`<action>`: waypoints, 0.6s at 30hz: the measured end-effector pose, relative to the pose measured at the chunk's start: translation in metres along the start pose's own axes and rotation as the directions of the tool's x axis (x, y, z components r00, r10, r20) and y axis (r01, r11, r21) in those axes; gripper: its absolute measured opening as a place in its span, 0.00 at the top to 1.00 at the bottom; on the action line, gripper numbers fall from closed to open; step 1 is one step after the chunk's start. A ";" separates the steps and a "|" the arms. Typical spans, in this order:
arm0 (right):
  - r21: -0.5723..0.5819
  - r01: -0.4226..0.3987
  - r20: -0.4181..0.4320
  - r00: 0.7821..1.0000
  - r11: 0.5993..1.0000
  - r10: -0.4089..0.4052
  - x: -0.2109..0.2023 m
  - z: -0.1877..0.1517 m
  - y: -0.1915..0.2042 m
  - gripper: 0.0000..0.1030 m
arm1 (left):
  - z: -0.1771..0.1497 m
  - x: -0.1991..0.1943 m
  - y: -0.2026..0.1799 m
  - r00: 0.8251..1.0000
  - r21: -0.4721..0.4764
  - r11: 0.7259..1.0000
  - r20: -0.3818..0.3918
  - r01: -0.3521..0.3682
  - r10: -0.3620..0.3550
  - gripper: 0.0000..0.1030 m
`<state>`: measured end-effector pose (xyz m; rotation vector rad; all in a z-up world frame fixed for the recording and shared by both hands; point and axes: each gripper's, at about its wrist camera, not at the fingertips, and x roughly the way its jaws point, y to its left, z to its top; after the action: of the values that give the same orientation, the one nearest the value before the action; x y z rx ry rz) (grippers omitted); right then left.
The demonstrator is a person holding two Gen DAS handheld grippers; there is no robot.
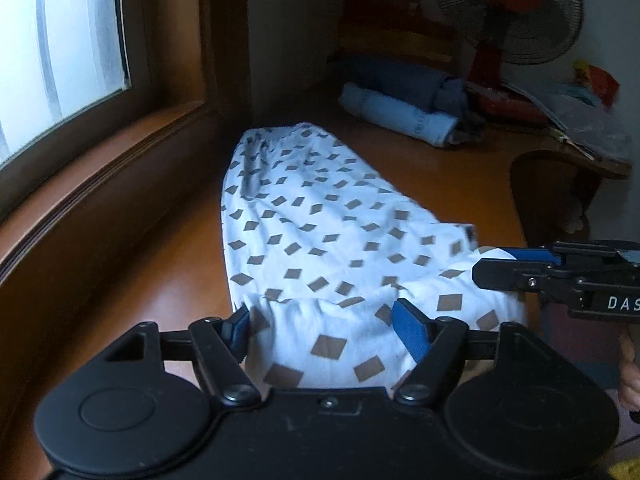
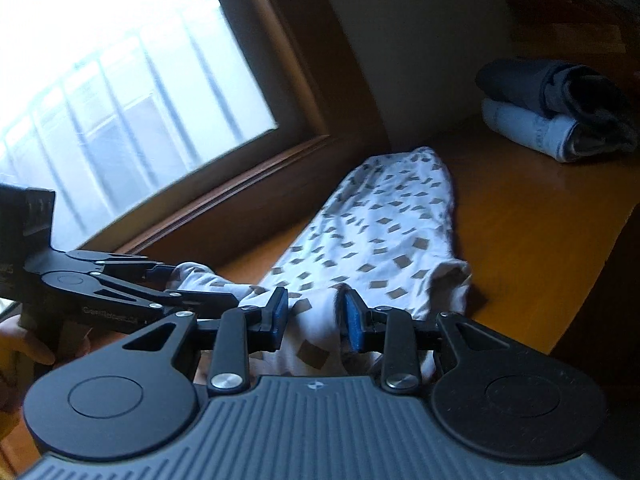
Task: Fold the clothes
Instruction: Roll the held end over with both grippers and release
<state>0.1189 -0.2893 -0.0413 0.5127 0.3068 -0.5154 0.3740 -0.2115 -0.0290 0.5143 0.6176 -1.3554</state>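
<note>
A white cloth with brown squares (image 1: 320, 220) (image 2: 380, 232) lies lengthwise on the wooden table (image 1: 160, 280), its near hem raised. My left gripper (image 1: 324, 312) stands wide, with a thick bunch of that hem filling the gap and touching both blue pads (image 1: 412, 332). In the right wrist view the left gripper (image 2: 204, 282) comes in from the left with cloth bulging between its fingers. My right gripper (image 2: 316, 300) is shut on a narrower bunch of the same hem. In the left wrist view the right gripper (image 1: 490, 262) grips the hem's right corner.
A stack of folded blue clothes (image 1: 400, 116) (image 2: 552, 120) sits at the table's far end. A standing fan (image 1: 508, 8) and clutter are behind it. A window (image 1: 60, 40) runs along the left. A dark chair back (image 1: 548, 192) stands at the right edge.
</note>
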 end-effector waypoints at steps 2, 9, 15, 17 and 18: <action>0.002 0.025 -0.014 1.000 1.000 -0.025 0.014 0.000 -0.005 0.68 | 0.001 0.015 0.004 1.000 -0.007 1.000 -0.018 -0.016 0.015 0.30; 0.006 0.109 -0.078 0.991 0.994 -0.108 0.052 -0.006 -0.018 0.58 | 0.001 0.042 0.008 0.996 0.037 0.996 -0.040 -0.080 0.081 0.16; -0.035 0.108 -0.082 0.990 0.994 -0.110 0.054 -0.009 -0.014 0.54 | 0.002 0.042 0.018 0.996 -0.025 0.996 -0.050 -0.080 0.079 0.10; -0.023 0.088 -0.055 0.994 0.996 -0.090 0.045 -0.004 -0.016 0.49 | 0.006 0.034 0.019 0.996 -0.036 0.996 -0.038 -0.085 0.083 0.11; -0.017 0.078 -0.040 0.996 0.997 -0.079 0.040 -0.001 -0.016 0.40 | 0.007 0.028 0.019 0.995 -0.041 0.995 -0.029 -0.094 0.093 0.11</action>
<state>0.1427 -0.3166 -0.0642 0.4980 0.3711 -0.5790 0.3965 -0.2339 -0.0429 0.5222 0.6357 -1.2462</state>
